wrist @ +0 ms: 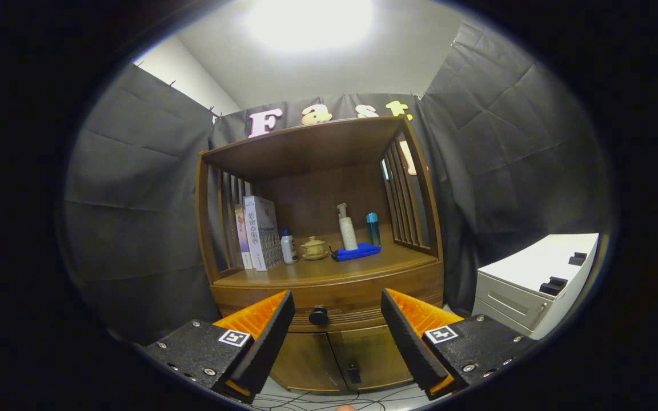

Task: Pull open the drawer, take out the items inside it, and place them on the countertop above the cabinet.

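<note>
Squarely ahead of the gripper [337, 311], whose fingers stand wide apart and grip nothing, is the wooden cabinet [329, 354] with its drawer [357, 299] closed.

Its dark round knob [318, 315] sits between the two fingers and a little beyond them, not touched. On the countertop [329, 269] above, under the shelf roof, from left to right: upright books [260, 233], a small white bottle [288, 246], a lidded yellow cup [313, 249], a white pump bottle [347, 227] standing on a folded blue cloth [356, 252], and a blue tumbler [373, 228] just behind. Below the drawer are two closed doors [337, 357]. Far right stands a white cabinet [534, 285].
</note>
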### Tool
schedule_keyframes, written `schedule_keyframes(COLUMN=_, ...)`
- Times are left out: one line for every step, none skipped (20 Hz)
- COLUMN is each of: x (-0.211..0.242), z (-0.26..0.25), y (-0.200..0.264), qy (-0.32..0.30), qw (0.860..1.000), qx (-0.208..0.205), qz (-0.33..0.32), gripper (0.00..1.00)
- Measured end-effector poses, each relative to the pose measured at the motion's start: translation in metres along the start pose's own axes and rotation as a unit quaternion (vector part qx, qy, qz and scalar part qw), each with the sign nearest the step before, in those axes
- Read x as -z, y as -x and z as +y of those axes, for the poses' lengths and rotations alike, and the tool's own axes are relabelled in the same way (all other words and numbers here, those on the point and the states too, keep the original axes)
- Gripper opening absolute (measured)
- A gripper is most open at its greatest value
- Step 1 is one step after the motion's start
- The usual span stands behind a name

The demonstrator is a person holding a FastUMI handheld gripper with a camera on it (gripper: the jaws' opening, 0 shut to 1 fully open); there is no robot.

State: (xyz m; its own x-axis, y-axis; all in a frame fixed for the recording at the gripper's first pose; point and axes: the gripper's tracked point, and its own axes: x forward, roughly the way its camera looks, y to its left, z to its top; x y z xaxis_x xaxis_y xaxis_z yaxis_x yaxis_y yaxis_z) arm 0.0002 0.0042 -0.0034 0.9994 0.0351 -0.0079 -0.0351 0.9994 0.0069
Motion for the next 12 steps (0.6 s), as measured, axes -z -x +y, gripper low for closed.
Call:
schedule_keyframes(x=0.0, z=0.002, y=-0.001, qy=0.001, qw=1.0, qx=-0.002, qz=0.001, gripper=0.95)
schedule_keyframes(x=0.0, z=0.003, y=-0.001, qy=0.003, qw=1.0, qx=-0.005, qz=0.0, gripper=0.95)
schedule_keyframes(x=0.0, z=0.005, y=-0.003, qy=0.006, qw=1.0, qx=-0.008, qz=0.0, gripper=0.95)
schedule_keyframes(x=0.002, z=0.006, y=-0.005, qy=0.008, qw=1.0, qx=-0.011, qz=0.003, gripper=0.95)
schedule_keyframes(x=0.002, z=0.006, y=-0.008, qy=0.008, qw=1.0, qx=-0.012, qz=0.005, gripper=0.95)
schedule_keyframes(x=0.003, z=0.005, y=-0.01, qy=0.008, qw=1.0, qx=-0.012, qz=0.007, gripper=0.95)
schedule_keyframes(x=0.004, z=0.006, y=-0.013, qy=0.008, qw=1.0, qx=-0.012, qz=0.008, gripper=0.95)
schedule_keyframes(x=0.003, z=0.007, y=-0.016, qy=0.007, qw=1.0, qx=-0.012, qz=0.008, gripper=0.95)
schedule_keyframes(x=0.004, z=0.006, y=-0.02, qy=0.008, qw=1.0, qx=-0.012, qz=0.009, gripper=0.95)
schedule_keyframes(x=0.005, z=0.007, y=-0.024, qy=0.01, qw=1.0, qx=-0.012, qz=0.009, gripper=0.95)
schedule_keyframes(x=0.005, z=0.007, y=-0.029, qy=0.013, qw=1.0, qx=-0.013, qz=0.009, gripper=0.95)
schedule_keyframes(x=0.007, z=0.01, y=-0.035, qy=0.018, qw=1.0, qx=-0.017, qz=0.01, gripper=0.95)
